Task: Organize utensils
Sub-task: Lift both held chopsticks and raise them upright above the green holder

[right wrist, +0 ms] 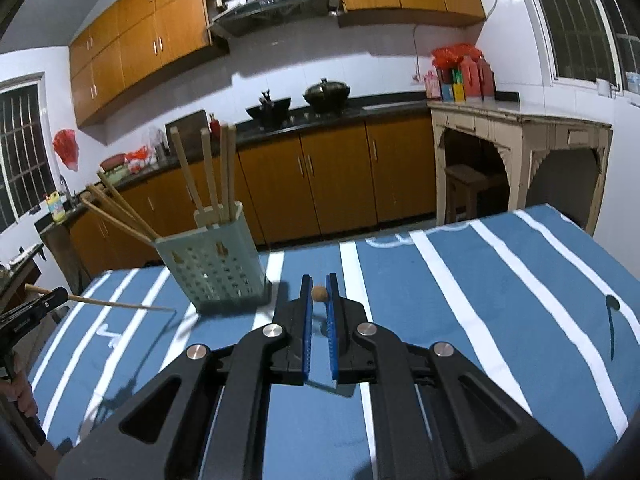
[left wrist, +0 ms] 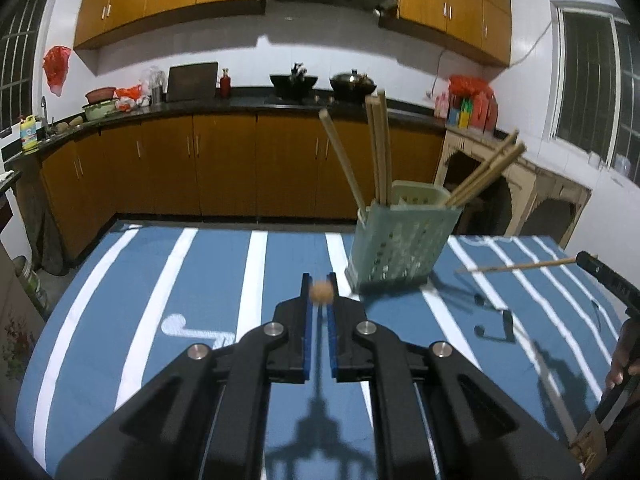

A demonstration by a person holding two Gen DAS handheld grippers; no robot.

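Observation:
A pale green perforated utensil holder (left wrist: 396,248) (right wrist: 216,264) stands on the blue striped table with several wooden chopsticks (left wrist: 378,148) (right wrist: 208,168) upright or leaning in it. My left gripper (left wrist: 319,280) is shut on one chopstick (left wrist: 321,293), seen end-on between the blue pads, to the left of the holder and nearer than it. My right gripper (right wrist: 319,280) is likewise shut on a chopstick (right wrist: 319,293), to the right of the holder. Each view shows the other gripper (left wrist: 592,262) (right wrist: 52,296) holding its chopstick (left wrist: 516,267) (right wrist: 120,304) level, tip toward the holder.
The table carries a blue cloth (left wrist: 200,280) (right wrist: 480,280) with white stripes. Behind it run a dark counter with woks (left wrist: 296,80) and orange cabinets. A cream side table (right wrist: 520,120) stands at the right. A person's hand (left wrist: 620,372) grips the right tool.

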